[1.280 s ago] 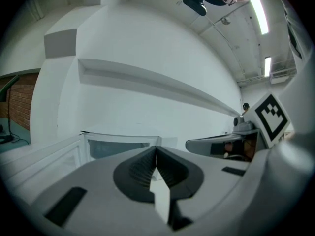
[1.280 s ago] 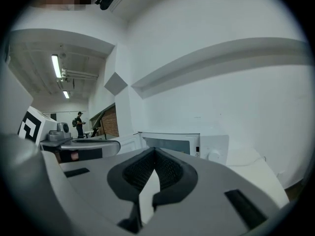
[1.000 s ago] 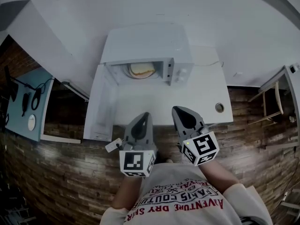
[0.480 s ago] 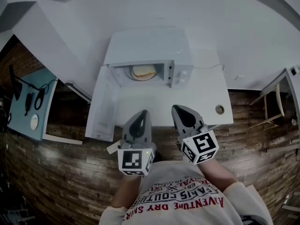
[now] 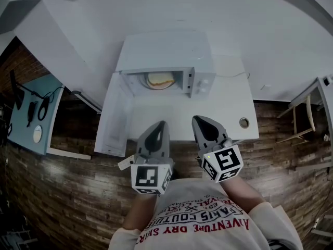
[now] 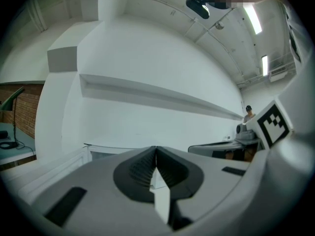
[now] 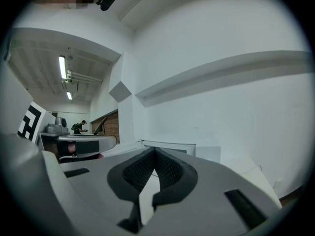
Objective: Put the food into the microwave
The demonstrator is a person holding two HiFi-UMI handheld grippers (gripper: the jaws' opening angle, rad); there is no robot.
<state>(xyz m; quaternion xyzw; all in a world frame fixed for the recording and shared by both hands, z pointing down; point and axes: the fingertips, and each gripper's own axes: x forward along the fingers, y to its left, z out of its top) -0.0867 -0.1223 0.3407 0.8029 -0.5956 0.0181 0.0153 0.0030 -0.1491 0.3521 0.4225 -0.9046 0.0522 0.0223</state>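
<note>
The food (image 5: 159,79), a pale round piece on a plate, already sits inside the microwave (image 5: 164,51), which stands at the back edge of the tabletop (image 5: 229,108) toward its left side. The door (image 5: 112,116) is swung wide open along the left edge and reaches almost to the front edge. The left claw (image 5: 160,125) and the right claw (image 5: 200,120) hover side by side just over the front edge, well apart from the oven. Each is clenched with its pads pressed together and nothing between them. So the loading looks done, and the step in hand is probably closing the door. To do that well, the left claw is the better choice, since it is nearer the door. It should stay clenched and act as a blunt pusher, meeting the outer face of the door close to its free end at the front left corner, where the least force is needed. The push should follow the door's arc toward the back edge and stay level, so the tip does not slip off the panel. It should ease off near the latch so the oven is not shoved along the tabletop and the plate is not jolted. The right claw is best kept clear near the front edge
</note>
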